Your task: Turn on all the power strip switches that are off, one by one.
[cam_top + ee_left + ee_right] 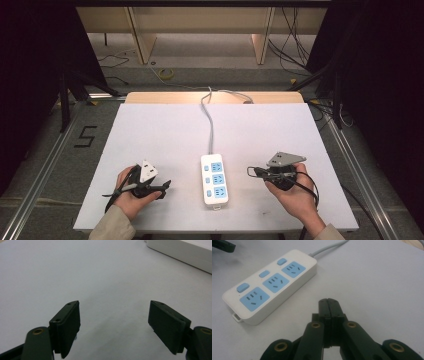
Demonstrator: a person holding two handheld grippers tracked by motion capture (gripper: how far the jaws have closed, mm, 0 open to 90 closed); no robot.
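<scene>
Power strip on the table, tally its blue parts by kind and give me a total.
On the white plastic power strip:
Blue socket faces: 3
Blue switch buttons: 3
Total: 6

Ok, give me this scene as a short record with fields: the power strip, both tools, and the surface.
power strip: white power strip with three blue sockets and three blue switches, lying flat between the two tools
cord: grey cord running to the table's far edge
left tool: left tool open, nothing between its jaws
right tool: right tool shut, empty, pointing toward the strip
surface: white table
contact: neither tool touches the strip
</scene>
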